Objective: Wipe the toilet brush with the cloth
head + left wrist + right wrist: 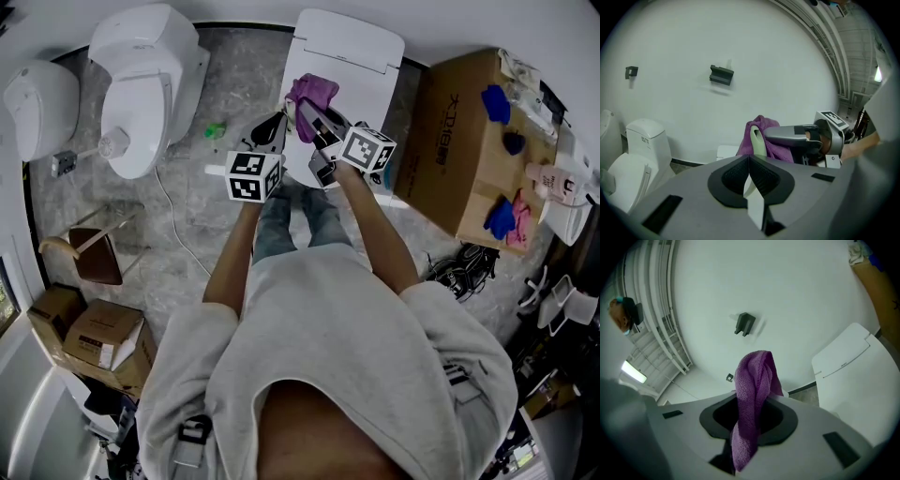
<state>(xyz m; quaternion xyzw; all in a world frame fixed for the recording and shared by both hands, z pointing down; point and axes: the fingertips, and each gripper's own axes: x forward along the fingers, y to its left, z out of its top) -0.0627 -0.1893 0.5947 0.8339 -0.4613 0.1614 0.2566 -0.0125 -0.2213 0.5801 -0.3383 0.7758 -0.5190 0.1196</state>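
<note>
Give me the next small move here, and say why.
Probably draw the right gripper so the cloth rubs down along the brush toward the left gripper. The left gripper is shut on the brush, the right gripper is shut on the cloth, and the cloth sits at the brush's far end, seemingly against it.

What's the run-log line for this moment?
phase: wipe | left tool: shut on toilet brush | right tool: shut on cloth | contact: cloth against toilet brush beyond left tool
</note>
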